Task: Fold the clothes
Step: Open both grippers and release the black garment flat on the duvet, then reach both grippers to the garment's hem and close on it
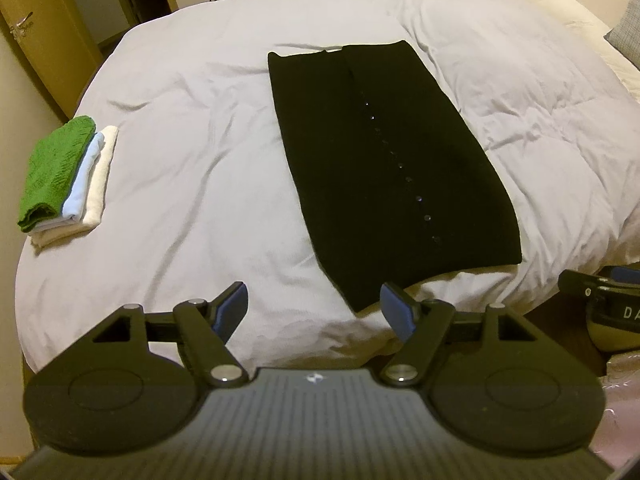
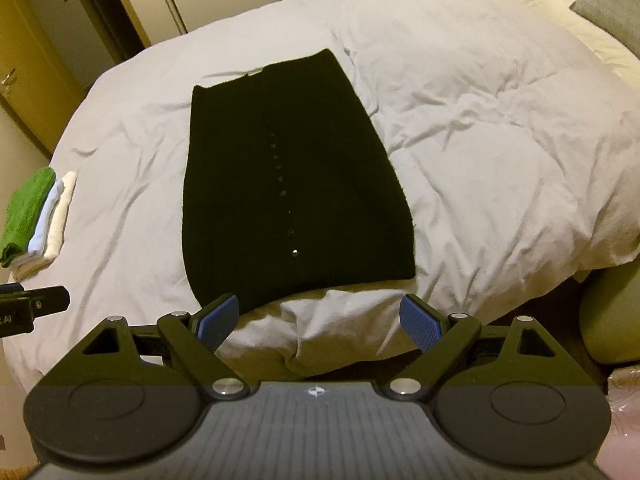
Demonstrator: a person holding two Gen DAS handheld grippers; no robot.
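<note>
A black buttoned garment (image 1: 384,168) lies flat on the pale duvet (image 1: 192,168), folded into a long strip with its button row running lengthwise. In the right wrist view the same black garment (image 2: 288,192) reaches down to the duvet's near edge. My left gripper (image 1: 314,304) hovers open just short of the garment's near left corner, nothing between its blue pads (image 1: 230,308). My right gripper (image 2: 320,318) stands open just below the garment's near hem, and it holds nothing.
A stack of folded clothes (image 1: 66,180), green over light blue over white, sits at the duvet's left edge; that folded stack (image 2: 36,216) shows in the right wrist view too. A wooden door (image 1: 36,28) stands far left. Pillows (image 2: 600,12) lie far right.
</note>
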